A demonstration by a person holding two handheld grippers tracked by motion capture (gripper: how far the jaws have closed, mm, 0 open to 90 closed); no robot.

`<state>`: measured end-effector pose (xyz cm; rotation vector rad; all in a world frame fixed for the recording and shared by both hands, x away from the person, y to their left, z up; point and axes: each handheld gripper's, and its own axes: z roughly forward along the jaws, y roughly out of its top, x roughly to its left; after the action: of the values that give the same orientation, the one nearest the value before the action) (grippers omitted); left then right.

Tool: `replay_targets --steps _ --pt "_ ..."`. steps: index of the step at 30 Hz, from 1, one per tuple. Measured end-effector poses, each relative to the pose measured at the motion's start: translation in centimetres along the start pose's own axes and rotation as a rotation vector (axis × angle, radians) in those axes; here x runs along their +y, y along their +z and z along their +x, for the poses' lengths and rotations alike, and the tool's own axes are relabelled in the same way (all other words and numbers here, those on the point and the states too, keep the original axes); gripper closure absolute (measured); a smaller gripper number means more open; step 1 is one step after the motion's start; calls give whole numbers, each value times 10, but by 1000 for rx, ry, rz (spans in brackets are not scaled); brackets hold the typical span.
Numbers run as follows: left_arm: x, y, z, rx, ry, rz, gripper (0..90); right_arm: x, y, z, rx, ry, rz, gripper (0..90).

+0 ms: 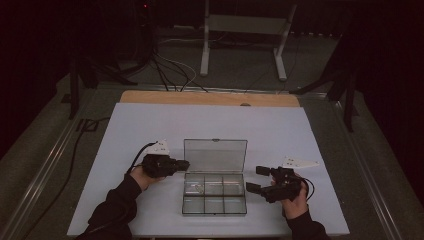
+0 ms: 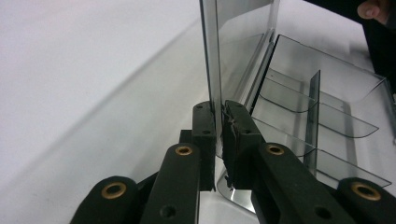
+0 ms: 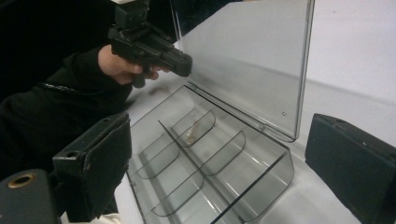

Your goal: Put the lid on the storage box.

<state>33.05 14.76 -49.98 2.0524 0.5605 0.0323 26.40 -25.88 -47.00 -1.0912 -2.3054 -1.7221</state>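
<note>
White table (image 1: pixel 150 125), dark room beyond; clear compartment box (image 1: pixel 214 197) near front edge, lid (image 1: pixel 215 155) upright. Left gripper (image 1: pixel 183 164) clenched on lid's left edge: hold steady, no twisting. Right gripper (image 1: pixel 259 179) released beside box's right side, free to reach the small pale piece (image 3: pixel 191 135) in a back compartment

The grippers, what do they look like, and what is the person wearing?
Both are black. The left gripper has brass-coloured pins, a black cable and a pale three-cornered plate. The right gripper has blocky jaws and a similar plate. The sleeves are dark.
</note>
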Motion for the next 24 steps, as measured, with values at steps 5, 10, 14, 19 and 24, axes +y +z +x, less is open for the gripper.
replay_targets --steps 5,10,14,19,24 --pt "0 0 -1 9 29 -2 851 1 1 -1 25 -12 8 52" --pt "-1 -1 -3 13 53 -3 851 1 5 0 29 -6 41 56" --pt "-1 -2 -4 16 86 -2 856 3 7 4 7 7 76 91" --pt "-1 -2 -5 20 101 -2 857 3 11 4 11 35 83 157" --pt "-1 -2 -6 19 121 -1 859 5 13 7 -5 44 85 331"
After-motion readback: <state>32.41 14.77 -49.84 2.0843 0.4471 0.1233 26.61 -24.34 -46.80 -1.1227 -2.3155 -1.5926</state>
